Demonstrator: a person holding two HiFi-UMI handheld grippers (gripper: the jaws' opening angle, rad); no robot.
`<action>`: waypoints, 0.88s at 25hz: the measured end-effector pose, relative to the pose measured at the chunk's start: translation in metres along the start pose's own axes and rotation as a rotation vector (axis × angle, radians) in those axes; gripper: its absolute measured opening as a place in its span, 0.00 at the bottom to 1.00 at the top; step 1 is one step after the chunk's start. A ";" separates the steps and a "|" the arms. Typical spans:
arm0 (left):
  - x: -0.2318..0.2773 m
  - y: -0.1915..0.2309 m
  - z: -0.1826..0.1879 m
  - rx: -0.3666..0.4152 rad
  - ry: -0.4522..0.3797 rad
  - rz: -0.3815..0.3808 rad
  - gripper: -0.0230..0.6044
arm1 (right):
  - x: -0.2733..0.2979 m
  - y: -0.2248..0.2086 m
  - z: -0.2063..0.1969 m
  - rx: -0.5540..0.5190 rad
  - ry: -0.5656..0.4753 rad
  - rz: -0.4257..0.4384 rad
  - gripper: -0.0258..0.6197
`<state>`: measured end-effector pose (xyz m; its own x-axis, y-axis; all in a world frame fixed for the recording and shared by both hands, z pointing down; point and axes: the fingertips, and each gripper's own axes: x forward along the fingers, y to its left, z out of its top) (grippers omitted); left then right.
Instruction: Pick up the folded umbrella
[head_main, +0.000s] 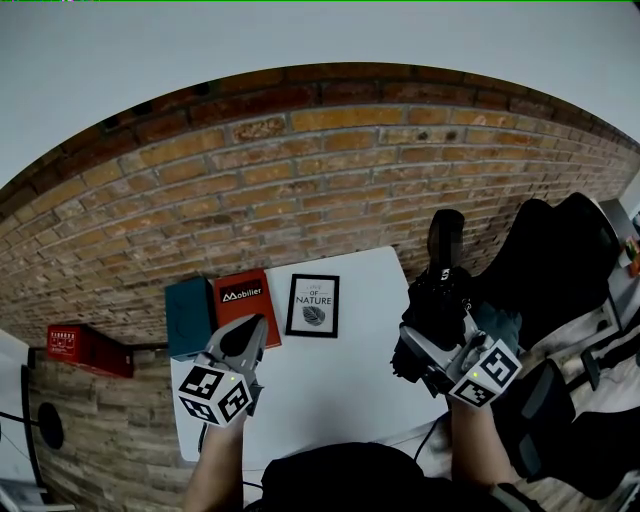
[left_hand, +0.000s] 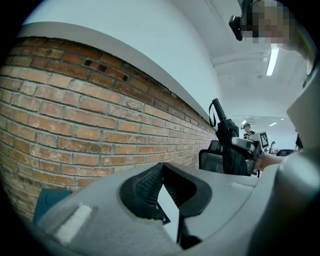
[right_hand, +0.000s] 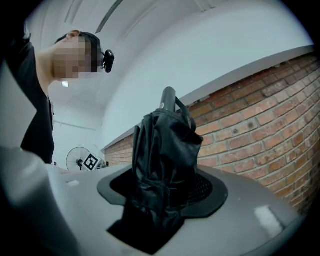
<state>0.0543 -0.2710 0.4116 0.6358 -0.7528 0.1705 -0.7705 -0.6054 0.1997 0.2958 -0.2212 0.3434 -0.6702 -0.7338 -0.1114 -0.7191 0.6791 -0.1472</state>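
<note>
The folded umbrella (head_main: 440, 290) is black, bundled in its fabric, with a straight handle pointing up and away. My right gripper (head_main: 436, 322) is shut on its body and holds it in the air over the right edge of the white table (head_main: 340, 390). In the right gripper view the umbrella (right_hand: 162, 165) fills the space between the jaws, and both pads press on the fabric. My left gripper (head_main: 258, 326) hovers over the table's left part, shut with nothing in it; its tips (left_hand: 161, 167) meet. From there the umbrella (left_hand: 229, 145) shows upright at the right.
A teal box (head_main: 190, 318), a red box (head_main: 245, 300) and a framed print (head_main: 313, 305) stand at the table's far edge against the brick wall (head_main: 300, 190). A black chair (head_main: 560, 260) is at the right. Another red box (head_main: 85, 350) lies lower left.
</note>
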 end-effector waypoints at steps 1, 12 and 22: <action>0.001 0.000 0.000 0.000 0.001 0.000 0.05 | 0.002 0.000 -0.005 0.004 0.007 0.001 0.45; 0.003 -0.004 0.004 0.012 -0.003 -0.014 0.05 | 0.019 0.009 -0.034 0.013 0.089 0.025 0.44; 0.002 -0.005 0.003 0.027 0.005 -0.010 0.05 | 0.021 0.005 -0.039 0.026 0.105 0.013 0.44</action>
